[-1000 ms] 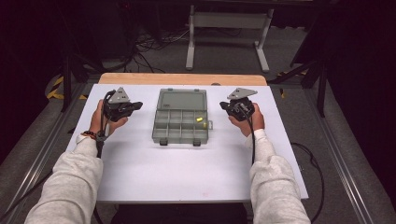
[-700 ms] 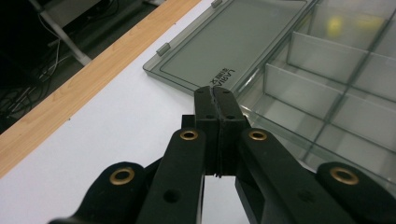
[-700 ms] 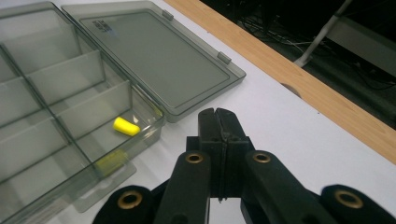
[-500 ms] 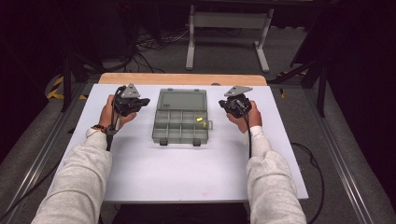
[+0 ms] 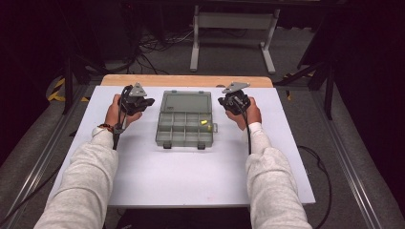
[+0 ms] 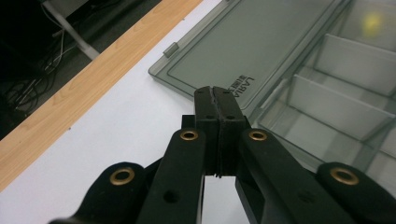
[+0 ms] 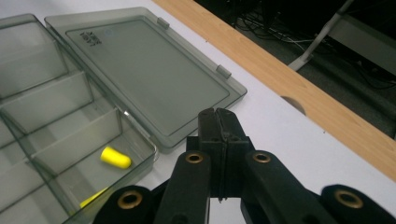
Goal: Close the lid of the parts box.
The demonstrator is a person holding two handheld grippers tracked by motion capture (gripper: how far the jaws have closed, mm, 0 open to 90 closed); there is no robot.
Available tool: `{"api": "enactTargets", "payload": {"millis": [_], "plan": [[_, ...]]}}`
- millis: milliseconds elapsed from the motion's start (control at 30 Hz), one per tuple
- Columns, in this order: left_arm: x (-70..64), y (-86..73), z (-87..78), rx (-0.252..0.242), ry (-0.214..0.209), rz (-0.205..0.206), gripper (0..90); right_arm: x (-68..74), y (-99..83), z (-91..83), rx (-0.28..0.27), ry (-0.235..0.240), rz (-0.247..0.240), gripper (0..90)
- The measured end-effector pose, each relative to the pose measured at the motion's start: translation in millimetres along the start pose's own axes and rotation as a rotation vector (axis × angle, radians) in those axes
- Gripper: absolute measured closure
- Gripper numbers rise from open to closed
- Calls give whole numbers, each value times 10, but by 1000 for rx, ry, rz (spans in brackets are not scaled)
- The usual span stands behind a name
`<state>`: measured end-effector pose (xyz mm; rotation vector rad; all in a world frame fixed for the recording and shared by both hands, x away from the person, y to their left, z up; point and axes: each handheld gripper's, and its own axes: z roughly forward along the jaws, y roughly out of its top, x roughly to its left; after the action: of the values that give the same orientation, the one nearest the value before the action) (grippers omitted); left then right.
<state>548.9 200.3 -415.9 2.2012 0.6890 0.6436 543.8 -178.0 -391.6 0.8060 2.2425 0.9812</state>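
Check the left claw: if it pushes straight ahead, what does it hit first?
Likely the open lid of the grey box. The shut left claw points at the lid's near edge; height above it is unclear.

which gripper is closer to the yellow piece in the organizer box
Right. The right gripper sits just beyond the box's right edge, near the yellow piece; the left gripper is across the box, off its left side.

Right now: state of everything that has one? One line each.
Organizer box: open, upright on the table.
Lid: folded back flat on the table.
Yellow earplug: loose in a corner compartment.
Left gripper: jaws shut, empty.
Right gripper: jaws shut, empty.
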Motion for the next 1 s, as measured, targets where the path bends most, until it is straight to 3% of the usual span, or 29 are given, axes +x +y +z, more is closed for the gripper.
{"api": "enactTargets", "payload": {"millis": [200, 333, 533, 633, 667, 733, 833, 867, 1000], "plan": [[74, -35, 93, 24, 9, -27, 900, -35, 25, 128, 50, -4, -11, 900], [86, -22, 148, 39, 5, -20, 900, -105, -27, 215, 86, -10, -3, 900], [62, 2, 362, 95, -7, 10, 900, -175, -121, 376, 150, -11, 7, 900], [60, -16, 410, 97, -12, 4, 900, -176, -156, 445, 177, 1, 9, 900], [64, -40, 442, 108, -11, -3, 900, -157, -171, 507, 208, 5, -4, 900], [78, -67, 464, 107, -13, -16, 900, -126, -165, 559, 219, 22, -18, 900], [85, -78, 483, 111, -17, -14, 900, -92, -137, 606, 227, 40, -33, 900], [83, -77, 490, 116, -16, -6, 900, -56, -88, 666, 249, 52, -63, 900], [60, -87, 536, 119, -21, -6, 900, -57, -89, 747, 301, 51, -83, 900]]}}
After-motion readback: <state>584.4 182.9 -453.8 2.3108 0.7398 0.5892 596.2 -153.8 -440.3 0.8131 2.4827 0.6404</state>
